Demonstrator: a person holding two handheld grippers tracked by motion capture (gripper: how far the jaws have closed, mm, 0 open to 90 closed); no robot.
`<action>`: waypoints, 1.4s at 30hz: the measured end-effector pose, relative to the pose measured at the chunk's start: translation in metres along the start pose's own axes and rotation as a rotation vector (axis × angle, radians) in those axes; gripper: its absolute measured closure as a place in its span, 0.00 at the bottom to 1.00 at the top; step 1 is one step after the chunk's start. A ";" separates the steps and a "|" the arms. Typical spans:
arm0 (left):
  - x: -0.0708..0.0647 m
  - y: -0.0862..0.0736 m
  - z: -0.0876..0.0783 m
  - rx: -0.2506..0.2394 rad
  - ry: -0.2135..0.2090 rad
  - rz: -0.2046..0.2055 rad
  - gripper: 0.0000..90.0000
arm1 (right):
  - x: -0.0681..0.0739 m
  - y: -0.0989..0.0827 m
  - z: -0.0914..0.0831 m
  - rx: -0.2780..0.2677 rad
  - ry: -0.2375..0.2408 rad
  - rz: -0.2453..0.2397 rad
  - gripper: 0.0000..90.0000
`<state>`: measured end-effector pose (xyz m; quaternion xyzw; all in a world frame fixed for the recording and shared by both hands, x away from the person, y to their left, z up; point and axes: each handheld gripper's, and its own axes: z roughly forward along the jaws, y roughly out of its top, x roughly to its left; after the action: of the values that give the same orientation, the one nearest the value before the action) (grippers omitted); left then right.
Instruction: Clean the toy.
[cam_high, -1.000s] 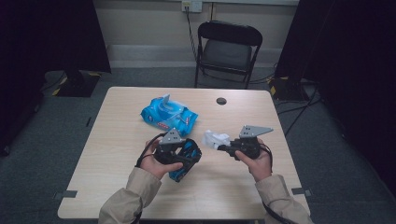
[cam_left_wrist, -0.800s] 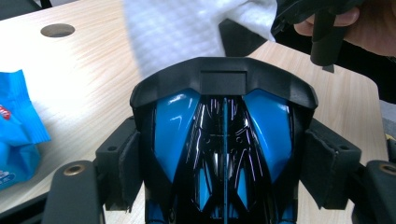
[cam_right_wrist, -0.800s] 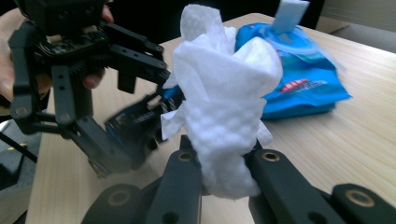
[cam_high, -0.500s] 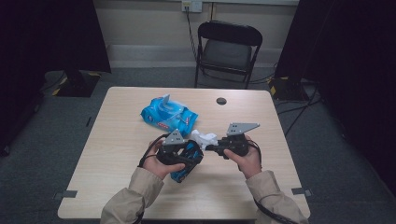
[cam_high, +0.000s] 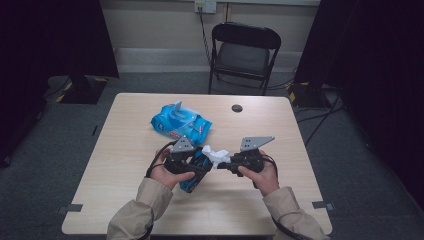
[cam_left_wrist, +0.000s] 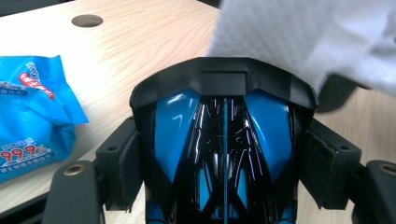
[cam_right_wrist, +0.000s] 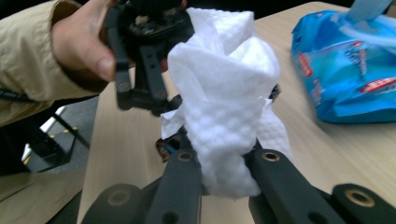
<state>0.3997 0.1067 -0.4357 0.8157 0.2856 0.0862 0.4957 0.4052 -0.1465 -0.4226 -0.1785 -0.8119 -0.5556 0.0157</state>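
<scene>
A glossy blue and black plastic object (cam_left_wrist: 224, 140) sits between the pads of my left gripper (cam_left_wrist: 224, 161), which is shut on its sides. In the high view that gripper (cam_high: 197, 167) holds the object (cam_high: 191, 182) just above the table's front middle. My right gripper (cam_right_wrist: 224, 172) is shut on a bunched white wipe (cam_right_wrist: 224, 107). The wipe (cam_high: 214, 156) rests against the top front end of the object, and it shows as a white fold (cam_left_wrist: 303, 37) over the object's black tip. The right gripper (cam_high: 223, 163) points left toward the left one.
A blue pack of wet wipes (cam_high: 180, 122) with its flap up lies on the wooden table (cam_high: 125, 150) behind the grippers. A round cable hole (cam_high: 237, 108) is near the far edge. A black folding chair (cam_high: 245, 52) stands beyond the table.
My right gripper has moved left with the wipe until the wipe meets the object in the left gripper. The left gripper has stayed in place.
</scene>
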 end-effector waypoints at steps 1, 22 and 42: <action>0.000 0.000 0.000 0.003 0.003 -0.001 0.28 | 0.001 -0.001 0.000 0.002 0.005 -0.001 0.95; -0.005 0.000 -0.004 -0.005 -0.015 0.012 0.28 | -0.018 -0.021 -0.038 -0.044 -0.127 0.082 0.94; -0.015 0.000 0.010 -0.006 -0.070 0.013 0.28 | -0.010 0.007 -0.009 -0.018 -0.050 0.044 0.94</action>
<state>0.3914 0.0906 -0.4381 0.8186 0.2624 0.0615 0.5072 0.4151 -0.1547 -0.4151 -0.2102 -0.8029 -0.5578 0.0058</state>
